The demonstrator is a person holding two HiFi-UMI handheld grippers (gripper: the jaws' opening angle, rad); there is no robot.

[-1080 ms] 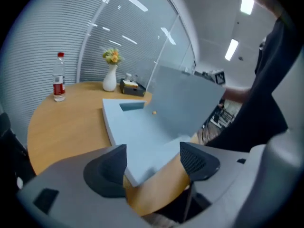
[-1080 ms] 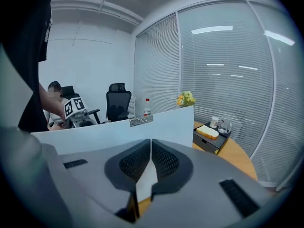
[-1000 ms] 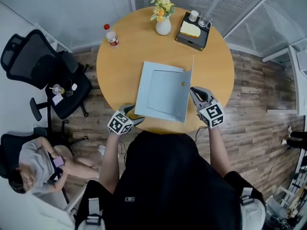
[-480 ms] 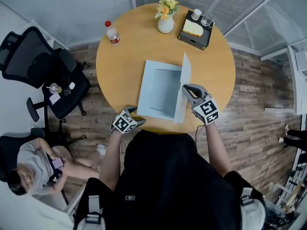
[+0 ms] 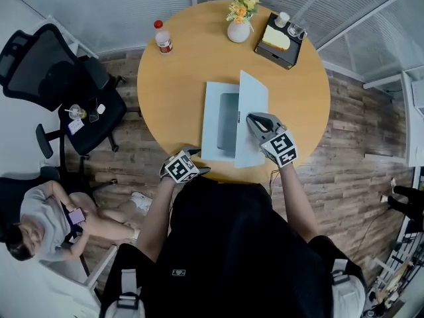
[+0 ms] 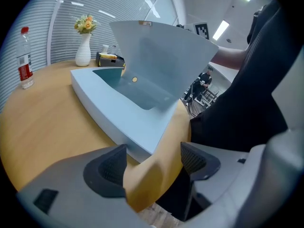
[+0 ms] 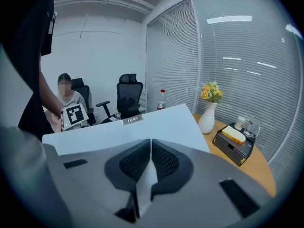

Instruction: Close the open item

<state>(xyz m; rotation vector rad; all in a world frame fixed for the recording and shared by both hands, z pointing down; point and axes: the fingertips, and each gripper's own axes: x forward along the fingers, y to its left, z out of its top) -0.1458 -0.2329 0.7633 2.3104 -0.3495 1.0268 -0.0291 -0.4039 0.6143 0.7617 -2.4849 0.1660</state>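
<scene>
A pale blue box (image 5: 218, 128) lies on the round wooden table (image 5: 172, 91), its hinged lid (image 5: 252, 95) leaning over the base, partly lowered. My right gripper (image 5: 255, 120) is shut on the lid's near edge; in the right gripper view the lid (image 7: 133, 127) fills the space ahead and its edge is pinched in the right gripper (image 7: 149, 163). My left gripper (image 5: 199, 162) hovers open at the table's front edge, left of the box corner. In the left gripper view the box (image 6: 118, 113) and raised lid (image 6: 161, 56) lie beyond the open left gripper (image 6: 152, 163).
A vase of flowers (image 5: 239, 25), a red-capped bottle (image 5: 163, 40) and a black tray (image 5: 283, 42) with cups stand at the table's far side. Black office chairs (image 5: 53, 65) are on the left. A seated person (image 5: 40, 220) is at lower left.
The lid has swung from upright leftward over the box base, with my right gripper moving left along with it. The left gripper has stayed near the table's front edge.
</scene>
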